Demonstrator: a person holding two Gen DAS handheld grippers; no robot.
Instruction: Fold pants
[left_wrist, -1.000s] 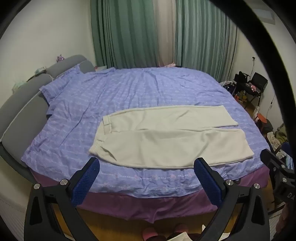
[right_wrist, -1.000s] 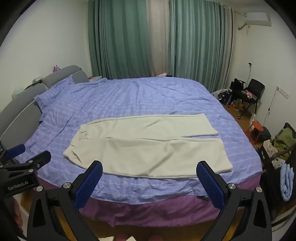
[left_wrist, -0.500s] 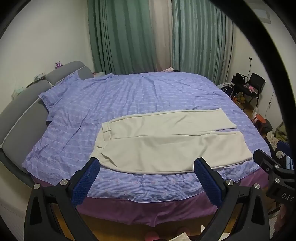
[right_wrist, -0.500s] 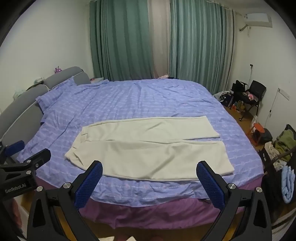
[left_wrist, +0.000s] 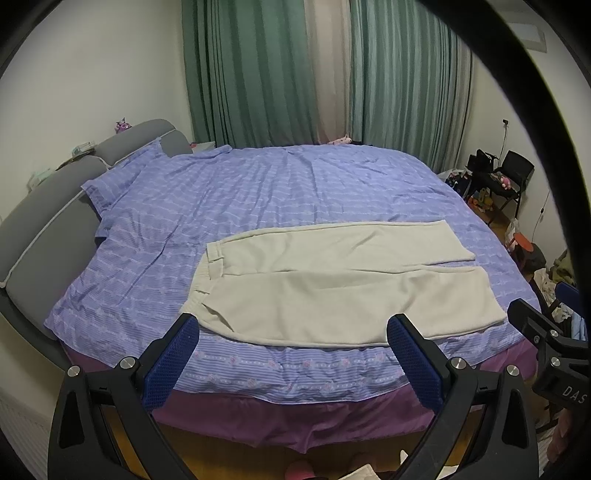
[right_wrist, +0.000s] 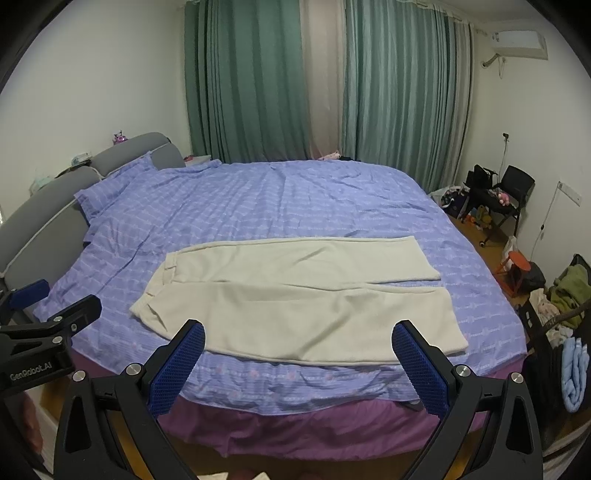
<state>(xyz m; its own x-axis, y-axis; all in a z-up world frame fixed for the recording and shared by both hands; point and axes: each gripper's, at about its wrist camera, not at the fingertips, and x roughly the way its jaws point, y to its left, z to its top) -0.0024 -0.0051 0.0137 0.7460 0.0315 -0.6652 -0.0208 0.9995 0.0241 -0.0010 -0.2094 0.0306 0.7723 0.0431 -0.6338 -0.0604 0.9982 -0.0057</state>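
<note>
Across the middle of both frames lie the pants (left_wrist: 332, 291), cream, spread flat on the bed (left_wrist: 295, 192), its cover purple striped; no fold made yet, by my reading; long axis runs left to right across the frame, waistband at the left, leg hems at the right, the two legs side by side with the nearer leg along the bed's front edge; left hand-held gripper (left_wrist: 293, 356) released, blue pads wide apart, holding nothing, hovering short of the bed edge with the pants ahead of and beyond it; right hand-held gripper (right_wrist: 299, 360) likewise released and empty, same relation; neither touches cloth; judgement: left unit sits nearer the waistband end, right unit nearer the hems, so a near-edge grasp at both ends suits a lengthwise fold of one leg over the other; left wrist view shows the right unit at its lower right edge, and more of the headboard (left_wrist: 48, 206); right wrist view shows the left unit at its lower left, plus an air conditioner (right_wrist: 521, 44) at upper right and a chair (right_wrist: 513, 192) more fully.
</note>
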